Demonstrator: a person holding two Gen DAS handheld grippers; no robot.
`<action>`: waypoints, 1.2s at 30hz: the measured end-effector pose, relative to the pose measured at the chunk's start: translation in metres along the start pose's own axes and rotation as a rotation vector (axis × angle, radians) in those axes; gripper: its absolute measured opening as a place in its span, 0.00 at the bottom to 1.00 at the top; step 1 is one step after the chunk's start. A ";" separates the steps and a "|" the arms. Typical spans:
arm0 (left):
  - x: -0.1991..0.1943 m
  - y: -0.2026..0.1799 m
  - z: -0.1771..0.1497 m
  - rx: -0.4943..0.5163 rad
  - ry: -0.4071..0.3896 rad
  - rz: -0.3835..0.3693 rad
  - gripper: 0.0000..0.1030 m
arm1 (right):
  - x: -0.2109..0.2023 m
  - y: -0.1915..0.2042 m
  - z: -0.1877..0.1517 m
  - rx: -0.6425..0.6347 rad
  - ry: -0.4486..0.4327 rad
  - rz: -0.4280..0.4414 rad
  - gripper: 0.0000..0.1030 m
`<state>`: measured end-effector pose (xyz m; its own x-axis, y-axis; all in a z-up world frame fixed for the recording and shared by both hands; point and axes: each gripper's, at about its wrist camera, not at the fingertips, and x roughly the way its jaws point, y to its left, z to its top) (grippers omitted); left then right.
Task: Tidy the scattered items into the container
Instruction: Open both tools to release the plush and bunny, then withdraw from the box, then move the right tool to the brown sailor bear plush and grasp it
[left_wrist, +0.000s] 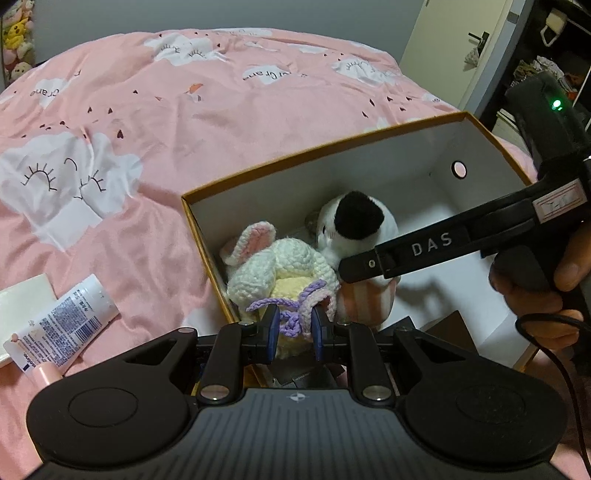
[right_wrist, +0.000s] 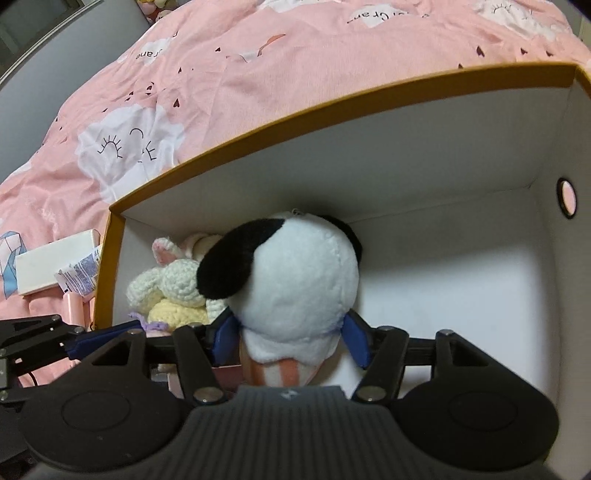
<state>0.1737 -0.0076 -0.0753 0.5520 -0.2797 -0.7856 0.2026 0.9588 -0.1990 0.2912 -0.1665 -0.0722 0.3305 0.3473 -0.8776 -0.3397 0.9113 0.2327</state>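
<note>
Two soft toys in the box on the bed, each between a pair of tongs.

The left tongs (left_wrist: 294, 326) are nearly closed, pinching the purple yarn bow of the crochet bunny (left_wrist: 280, 269), which sits in the box (left_wrist: 321, 147) against its 9 o'clock wall. The right tongs (right_wrist: 291, 339) stand fairly wide around the lower body of the black-and-white plush (right_wrist: 295, 280); no earlier view is given, and whether the blue pads press on it I cannot tell. That plush stands upright just at 3 o'clock of the bunny, touching it. Outside the box, at 9 o'clock on the pink bedspread (left_wrist: 184, 110), lie a tube (left_wrist: 66, 325) and a white card box (left_wrist: 22, 299).
</note>
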 end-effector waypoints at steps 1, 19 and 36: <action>0.000 0.000 0.000 0.002 0.001 0.003 0.20 | 0.000 0.001 0.000 -0.001 -0.001 -0.002 0.63; -0.027 -0.008 0.000 0.029 -0.066 0.042 0.23 | -0.024 0.007 -0.010 0.006 -0.081 0.002 0.61; -0.113 0.040 -0.009 -0.026 -0.118 0.217 0.37 | -0.065 0.075 -0.037 -0.204 -0.287 -0.003 0.62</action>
<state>0.1121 0.0625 -0.0003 0.6715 -0.0690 -0.7378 0.0489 0.9976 -0.0487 0.2112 -0.1288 -0.0131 0.5561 0.4195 -0.7175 -0.4978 0.8594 0.1167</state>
